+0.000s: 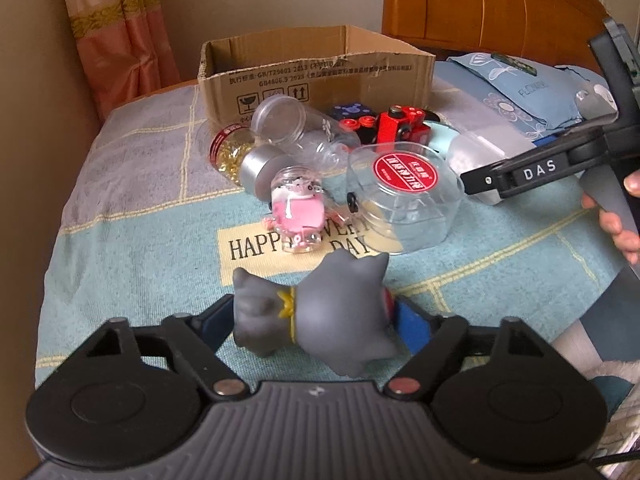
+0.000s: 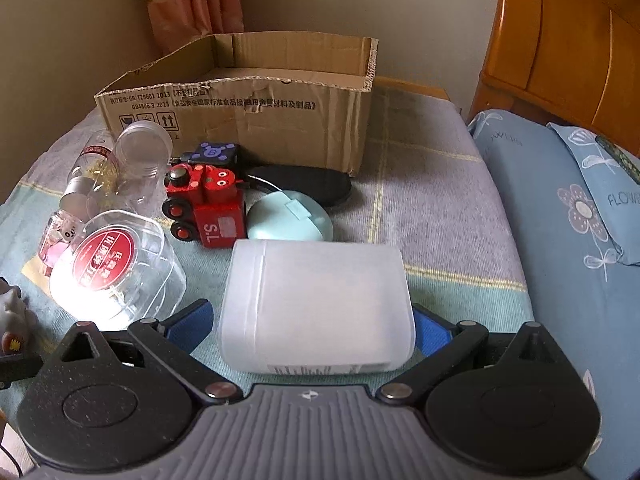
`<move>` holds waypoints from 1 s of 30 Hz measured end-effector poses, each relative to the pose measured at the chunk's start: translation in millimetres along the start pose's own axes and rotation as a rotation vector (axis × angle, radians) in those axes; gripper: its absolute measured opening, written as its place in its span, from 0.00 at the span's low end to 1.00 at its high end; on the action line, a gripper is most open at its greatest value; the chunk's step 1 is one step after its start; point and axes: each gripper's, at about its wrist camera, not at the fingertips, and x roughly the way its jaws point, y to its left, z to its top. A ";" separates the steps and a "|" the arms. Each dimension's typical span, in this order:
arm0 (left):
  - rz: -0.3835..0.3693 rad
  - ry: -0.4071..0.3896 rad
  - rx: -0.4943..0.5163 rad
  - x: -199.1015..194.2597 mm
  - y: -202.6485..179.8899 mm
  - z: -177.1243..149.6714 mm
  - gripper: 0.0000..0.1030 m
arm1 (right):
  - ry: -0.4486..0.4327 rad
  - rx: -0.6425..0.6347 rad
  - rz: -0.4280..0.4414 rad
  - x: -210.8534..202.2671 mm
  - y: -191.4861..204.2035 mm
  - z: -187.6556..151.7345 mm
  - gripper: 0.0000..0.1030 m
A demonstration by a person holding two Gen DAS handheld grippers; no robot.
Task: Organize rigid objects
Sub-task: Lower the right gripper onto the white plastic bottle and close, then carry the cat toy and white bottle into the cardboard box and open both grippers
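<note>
Left wrist view shows the left gripper (image 1: 320, 320) low over the bed, with a grey cat toy (image 1: 320, 316) lying between its two blue-padded fingers (image 1: 414, 320). The right pad touches the toy's head and the left pad sits at its body, so the toy looks squeezed, but part of the left pad is hidden behind it.

Past the toy, on the checked blanket (image 1: 140, 208), lie a small jar with pink stuff (image 1: 298, 208), a clear tub with a red round label (image 1: 404, 196), a clear empty jar (image 1: 298, 130), and a jar of gold bits (image 1: 230, 152) with a silver lid. A red toy train (image 1: 400, 126) sits behind them. An open cardboard box (image 1: 316, 76) stands at the back, near the curtain (image 1: 124, 28).

The other tool reaches in from the right, held by a hand (image 1: 618, 216).

From the right wrist view, the right gripper (image 2: 314, 328) has a white plastic box (image 2: 320, 304) between its blue fingers (image 2: 192, 322). The box fills the gap and both pads sit tight against its sides. Behind it lie a pale green case (image 2: 290, 216), a dark flat thing (image 2: 304, 182), and a blue pillow (image 2: 560, 208) on the right.
</note>
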 end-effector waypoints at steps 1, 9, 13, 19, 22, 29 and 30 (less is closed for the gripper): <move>-0.005 0.003 -0.003 0.5 0.4 0.2 0.74 | 0.003 -0.004 -0.001 0.5 0.5 0.8 1.00; -0.028 0.021 -0.023 4.0 4.0 2.9 0.71 | 0.048 -0.032 -0.027 2.4 1.5 4.2 0.84; -0.039 0.035 -0.034 4.3 7.3 5.9 0.70 | 0.053 -0.040 -0.019 -2.0 -0.5 5.1 0.84; -0.040 0.055 -0.030 0.5 14.2 16.9 0.70 | 0.045 -0.086 -0.005 -13.8 0.7 6.8 0.84; -0.042 0.062 -0.022 -2.9 19.1 27.1 0.70 | 0.045 -0.107 0.001 -19.8 -0.1 10.0 0.84; -0.046 0.044 -0.023 -14.2 33.2 67.2 0.70 | 0.022 -0.149 0.061 -41.4 -3.1 27.2 0.84; -0.041 0.039 -0.019 -14.5 34.9 77.4 0.70 | 0.012 -0.152 0.077 -45.3 -3.6 32.1 0.84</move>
